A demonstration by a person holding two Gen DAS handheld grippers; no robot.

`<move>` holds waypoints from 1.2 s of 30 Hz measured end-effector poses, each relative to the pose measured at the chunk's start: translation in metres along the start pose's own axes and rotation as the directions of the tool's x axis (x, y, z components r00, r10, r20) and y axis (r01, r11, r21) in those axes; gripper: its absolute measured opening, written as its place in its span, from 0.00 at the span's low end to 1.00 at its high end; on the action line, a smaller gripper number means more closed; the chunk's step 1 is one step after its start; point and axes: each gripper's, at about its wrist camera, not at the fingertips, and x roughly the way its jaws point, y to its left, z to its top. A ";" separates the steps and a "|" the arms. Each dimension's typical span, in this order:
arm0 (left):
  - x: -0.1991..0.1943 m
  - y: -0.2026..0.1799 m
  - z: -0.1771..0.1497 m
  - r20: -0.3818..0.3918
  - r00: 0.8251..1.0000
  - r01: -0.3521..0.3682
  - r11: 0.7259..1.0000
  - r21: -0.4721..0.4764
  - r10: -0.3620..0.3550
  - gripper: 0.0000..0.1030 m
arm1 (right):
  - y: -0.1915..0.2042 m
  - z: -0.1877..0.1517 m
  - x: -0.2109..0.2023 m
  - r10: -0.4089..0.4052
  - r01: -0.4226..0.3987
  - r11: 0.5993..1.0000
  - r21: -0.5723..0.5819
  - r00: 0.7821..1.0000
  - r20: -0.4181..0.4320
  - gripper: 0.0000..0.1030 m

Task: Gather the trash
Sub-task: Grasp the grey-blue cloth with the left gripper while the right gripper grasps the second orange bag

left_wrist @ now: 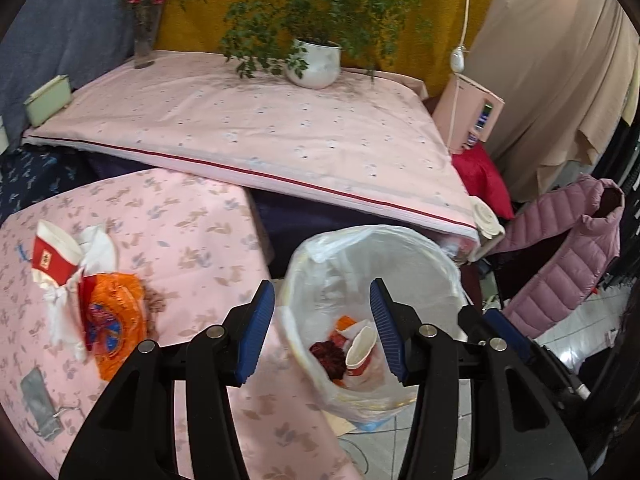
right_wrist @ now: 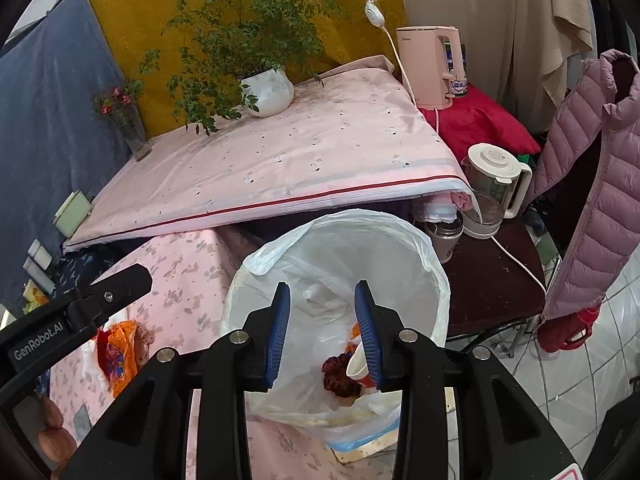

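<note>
Two grippers are hanging over the lined trash bin (left_wrist: pixel 374 264), both tilting steeply downward and both released, with nothing between their blue pads. Straight ahead of the left gripper (left_wrist: pixel 322 330), down in the bin, a red-and-white paper cup (left_wrist: pixel 360 350) is lying tilted, its long axis running up and away, its open mouth pointing toward the bin's far rim. Just to the cup's left a dark red crumpled lump (left_wrist: pixel 330 356) is resting, and orange scraps are showing behind them; what those are is hard to tell. The right gripper (right_wrist: pixel 322 334) is looking into the same bin, and its right finger is covering part of the cup (right_wrist: pixel 356 358). Its black finger and blue pad are also poking in at the right of the left wrist view.

Left of the left gripper, on the pink flowered cloth (left_wrist: pixel 192 224), more trash is waiting: a second red paper cup (left_wrist: pixel 54 256) lying on its side with its mouth pointing up and right, crumpled white tissue (left_wrist: pixel 98 248) touching it, and an orange snack wrapper (left_wrist: pixel 116 328) just beside them. The left gripper's body is cutting off the cloth's near part.
</note>
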 end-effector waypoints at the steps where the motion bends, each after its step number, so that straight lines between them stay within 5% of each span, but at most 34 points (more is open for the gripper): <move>1: -0.002 0.005 -0.001 0.003 1.000 -0.011 1.000 -0.006 0.011 0.46 | 0.003 -0.001 -0.001 0.002 -0.002 1.000 -0.007 1.000 0.000 0.33; 6: -0.012 0.023 -0.006 0.014 0.999 -0.048 0.998 -0.034 0.048 0.46 | 0.022 -0.005 -0.006 0.020 -0.020 0.999 -0.038 1.000 -0.002 0.35; 10: -0.021 0.037 -0.009 0.030 0.996 -0.086 0.995 -0.042 0.088 0.46 | 0.038 -0.009 -0.012 0.036 -0.036 0.998 -0.057 0.999 0.003 0.47; 20: -0.042 0.087 -0.026 0.033 0.987 -0.153 0.980 -0.126 0.158 0.49 | 0.082 -0.018 -0.022 0.077 -0.076 0.989 -0.126 0.997 -0.003 0.49; 36: -0.077 0.193 -0.070 -0.006 0.945 -0.317 0.907 -0.278 0.328 0.62 | 0.159 -0.050 -0.028 0.155 -0.165 0.958 -0.235 0.986 -0.062 0.52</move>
